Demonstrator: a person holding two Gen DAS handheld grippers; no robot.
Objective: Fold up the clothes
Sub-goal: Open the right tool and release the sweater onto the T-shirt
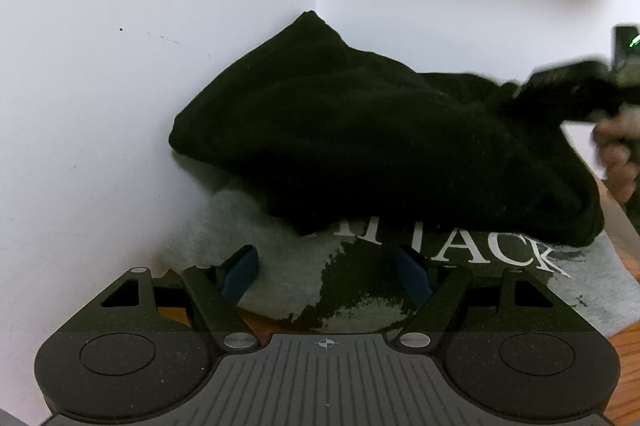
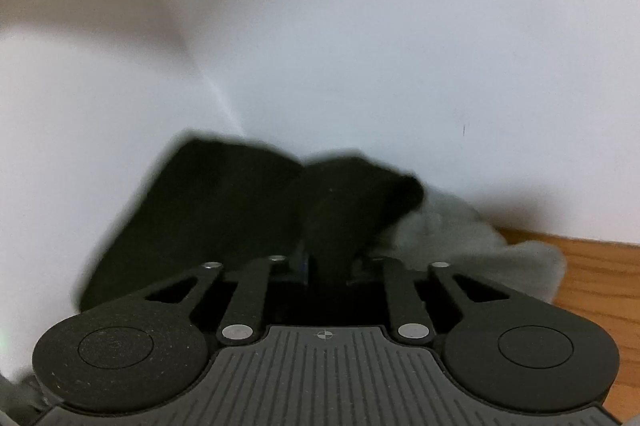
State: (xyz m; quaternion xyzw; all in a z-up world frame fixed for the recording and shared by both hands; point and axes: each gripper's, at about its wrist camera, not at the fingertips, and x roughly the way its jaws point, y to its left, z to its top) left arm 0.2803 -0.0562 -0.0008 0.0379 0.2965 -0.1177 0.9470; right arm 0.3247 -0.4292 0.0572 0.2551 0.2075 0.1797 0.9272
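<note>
Black garment (image 2: pixel 248 210) pinched in right tool (image 2: pixel 326 268); left tool (image 1: pixel 326 268) spread, printed grey shirt (image 1: pixel 280 274) visible.

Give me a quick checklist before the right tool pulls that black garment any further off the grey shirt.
1. Right tool shut on the black garment: ok.
2. Left tool open and holding nothing: ok.
3. Left tool over the grey printed shirt, ready to pin it: ok; contact: cannot tell.
4. Black garment clear of the grey shirt: not ok, it lies across it.
5. Garment spread flat for folding: not ok, bunched against the white wall.
6. Sharp right wrist view: not ok, blurred.
</note>
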